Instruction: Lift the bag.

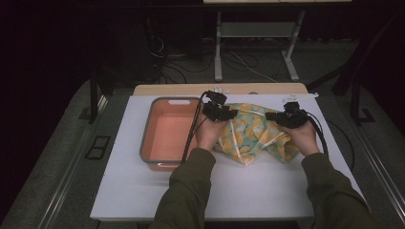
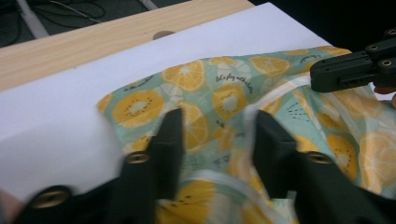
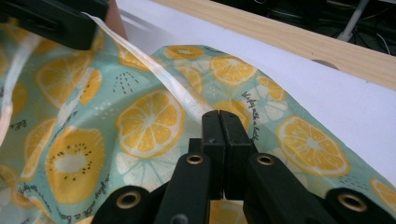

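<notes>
A mint cloth (image 1: pixel 248 136) printed with lemon slices lies bunched on the white table top (image 1: pixel 239 186), right of centre. My left gripper (image 1: pixel 228 114) hovers at the cloth's left upper part. In the left gripper view its jaws (image 2: pixel 217 126) stand apart, open, with the cloth (image 2: pixel 196 79) lying between and below them. My right gripper (image 1: pixel 276 117) is at the cloth's right upper edge. In the right gripper view its jaws (image 3: pixel 219 116) are pressed together on the cloth (image 3: pixel 149 121), where a white hem (image 3: pixel 154 70) runs in. The other gripper (image 3: pixel 60 28) shows at the top left there.
An orange basin (image 1: pixel 148 129) with a grey rim stands on the table just left of the cloth, holding nothing. A bare wooden strip (image 1: pixel 191 89) runs along the table's far edge. Beyond it are a metal stand's legs and cables on the floor (image 1: pixel 248 62).
</notes>
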{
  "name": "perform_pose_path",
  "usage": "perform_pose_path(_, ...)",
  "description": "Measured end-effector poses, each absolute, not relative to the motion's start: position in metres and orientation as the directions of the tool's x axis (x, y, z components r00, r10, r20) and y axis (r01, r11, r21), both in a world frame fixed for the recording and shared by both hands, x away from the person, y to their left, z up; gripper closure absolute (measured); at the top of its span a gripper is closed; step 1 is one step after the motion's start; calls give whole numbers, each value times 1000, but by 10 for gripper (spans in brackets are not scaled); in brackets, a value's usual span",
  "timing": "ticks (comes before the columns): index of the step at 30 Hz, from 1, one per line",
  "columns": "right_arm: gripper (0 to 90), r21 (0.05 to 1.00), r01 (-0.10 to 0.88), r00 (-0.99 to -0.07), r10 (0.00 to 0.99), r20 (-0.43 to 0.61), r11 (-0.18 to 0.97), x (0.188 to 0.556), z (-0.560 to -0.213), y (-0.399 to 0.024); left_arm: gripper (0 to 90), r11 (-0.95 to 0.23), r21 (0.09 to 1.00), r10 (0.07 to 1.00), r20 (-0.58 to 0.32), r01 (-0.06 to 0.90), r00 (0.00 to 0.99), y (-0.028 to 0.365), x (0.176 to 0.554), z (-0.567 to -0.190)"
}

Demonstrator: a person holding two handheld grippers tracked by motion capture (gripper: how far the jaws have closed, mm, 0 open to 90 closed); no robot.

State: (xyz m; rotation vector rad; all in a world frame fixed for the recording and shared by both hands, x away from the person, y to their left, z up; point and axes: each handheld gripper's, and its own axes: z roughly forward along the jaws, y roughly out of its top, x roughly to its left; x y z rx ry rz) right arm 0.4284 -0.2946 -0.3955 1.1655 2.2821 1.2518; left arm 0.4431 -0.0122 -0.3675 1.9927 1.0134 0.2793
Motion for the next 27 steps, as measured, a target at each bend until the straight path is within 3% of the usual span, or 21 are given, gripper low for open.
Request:
perform_pose_path(6,515,826,530,-638,733,237,194,421,-384,-303,316,-292,803,689,-201,520,696,2,430,-357)
perform_pose_path(10,400,824,521,-658,720,222,221,412,-375,-303,256,-277,828,657,-208,488,725,15,420,-351)
perform_pose_path(14,360,836,506,-669,708,226,212,402,-369,-304,207,-273,839,612,-227,472,757,28,409,-344)
perform_pose_path(27,280,877,423,-725,666,176,228,348,-350,-313,171,-308,869,557,-166,388,814,78,354,-336)
